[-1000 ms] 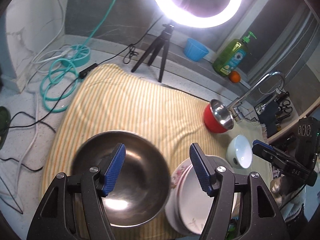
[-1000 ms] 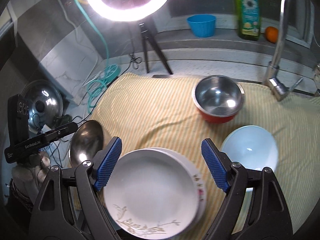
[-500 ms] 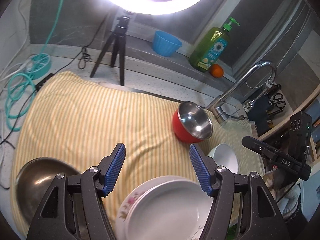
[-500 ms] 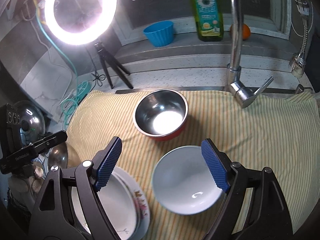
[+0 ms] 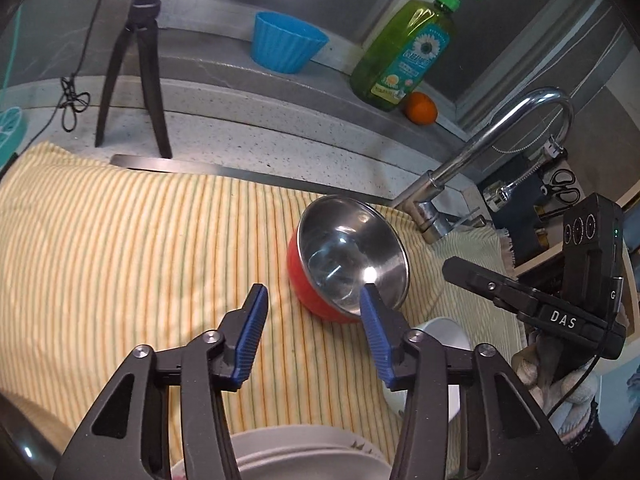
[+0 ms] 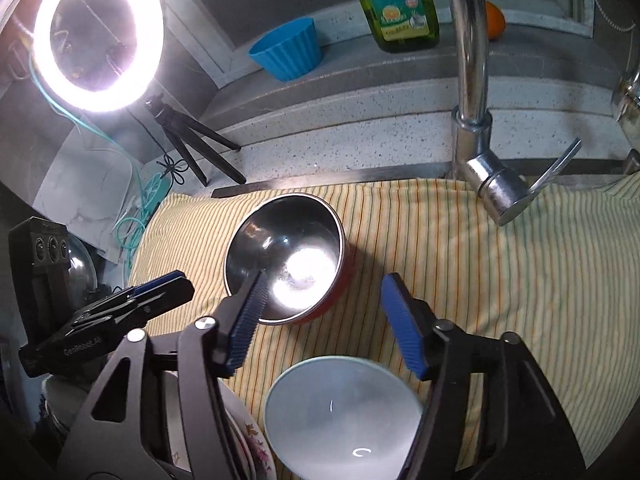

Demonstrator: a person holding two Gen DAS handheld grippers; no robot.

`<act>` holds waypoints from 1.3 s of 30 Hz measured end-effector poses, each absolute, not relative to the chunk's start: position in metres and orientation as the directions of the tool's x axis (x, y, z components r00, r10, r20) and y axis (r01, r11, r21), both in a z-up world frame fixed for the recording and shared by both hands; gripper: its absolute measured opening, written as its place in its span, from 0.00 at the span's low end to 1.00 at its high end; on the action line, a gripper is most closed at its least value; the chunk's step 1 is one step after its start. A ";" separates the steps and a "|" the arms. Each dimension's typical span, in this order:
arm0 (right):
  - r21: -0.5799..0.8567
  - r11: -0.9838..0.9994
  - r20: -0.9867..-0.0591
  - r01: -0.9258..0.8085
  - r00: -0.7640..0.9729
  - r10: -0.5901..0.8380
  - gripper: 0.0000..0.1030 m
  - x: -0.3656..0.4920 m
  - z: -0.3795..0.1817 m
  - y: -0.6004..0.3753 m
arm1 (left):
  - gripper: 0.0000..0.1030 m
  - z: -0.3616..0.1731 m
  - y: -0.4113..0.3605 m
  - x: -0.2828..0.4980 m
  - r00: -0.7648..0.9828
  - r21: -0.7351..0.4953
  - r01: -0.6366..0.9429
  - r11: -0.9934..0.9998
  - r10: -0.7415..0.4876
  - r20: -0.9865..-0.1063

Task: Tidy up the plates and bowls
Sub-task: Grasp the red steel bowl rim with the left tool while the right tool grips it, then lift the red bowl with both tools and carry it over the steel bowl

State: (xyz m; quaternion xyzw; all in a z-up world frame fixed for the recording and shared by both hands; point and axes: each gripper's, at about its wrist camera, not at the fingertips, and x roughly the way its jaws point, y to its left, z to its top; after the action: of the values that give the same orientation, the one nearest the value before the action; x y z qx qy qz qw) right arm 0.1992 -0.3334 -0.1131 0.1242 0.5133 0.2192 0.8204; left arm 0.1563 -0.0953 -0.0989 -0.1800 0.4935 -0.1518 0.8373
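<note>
A red bowl [image 5: 352,256] with a shiny steel inside sits on the striped cloth. My left gripper [image 5: 313,292] hovers just short of it, jaws closing with nothing pressed between the pads. From the right wrist the same red bowl [image 6: 288,256] lies ahead, and a white bowl [image 6: 344,408] sits close under my right gripper [image 6: 326,280]. Its jaws are closing too, with only the red bowl's near side showing between them. A stack of white flowered plates [image 5: 304,452] lies below the left gripper. The white bowl [image 5: 444,332] is half hidden behind the left gripper's finger.
The yellow striped cloth [image 5: 120,248] covers the counter. A chrome faucet [image 6: 472,80] stands behind on the right, with a green soap bottle [image 5: 404,56], a blue cup [image 5: 286,44] and an orange [image 5: 420,108] on the ledge. A tripod [image 5: 136,72] holds the ring light [image 6: 98,36].
Both views have swung right and closer to the red bowl. The large steel bowl has left the left wrist view. The plates have slid to the bottom edges. Both pairs of jaws stand narrower.
</note>
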 end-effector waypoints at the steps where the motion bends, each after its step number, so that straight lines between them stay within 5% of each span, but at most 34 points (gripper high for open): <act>1: 0.435 0.872 -0.792 -0.225 0.366 0.489 0.56 0.204 -0.118 -0.334 | 0.41 -0.102 -0.095 0.160 0.463 -0.458 0.066 0.887 -0.433 -0.773; 6: 0.469 0.861 -0.798 -0.197 0.325 0.508 0.48 0.220 -0.134 -0.336 | 0.31 -0.113 -0.095 0.175 0.442 -0.481 0.043 0.876 -0.449 -0.777; 21: 0.469 0.861 -0.825 -0.198 0.249 0.507 0.18 0.242 -0.154 -0.324 | 0.20 -0.134 -0.110 0.198 0.395 -0.469 0.054 0.881 -0.450 -0.801; 39: 0.454 0.860 -0.819 -0.234 0.272 0.506 0.15 0.227 -0.131 -0.316 | 0.19 -0.115 -0.103 0.184 0.433 -0.470 0.080 0.879 -0.456 -0.778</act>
State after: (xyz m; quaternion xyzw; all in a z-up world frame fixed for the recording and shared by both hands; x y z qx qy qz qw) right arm 0.2271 -0.3160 -0.1314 0.1224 0.5557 0.2346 0.7882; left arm 0.1839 -0.1028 -0.1148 -0.1851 0.5070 -0.1621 0.8261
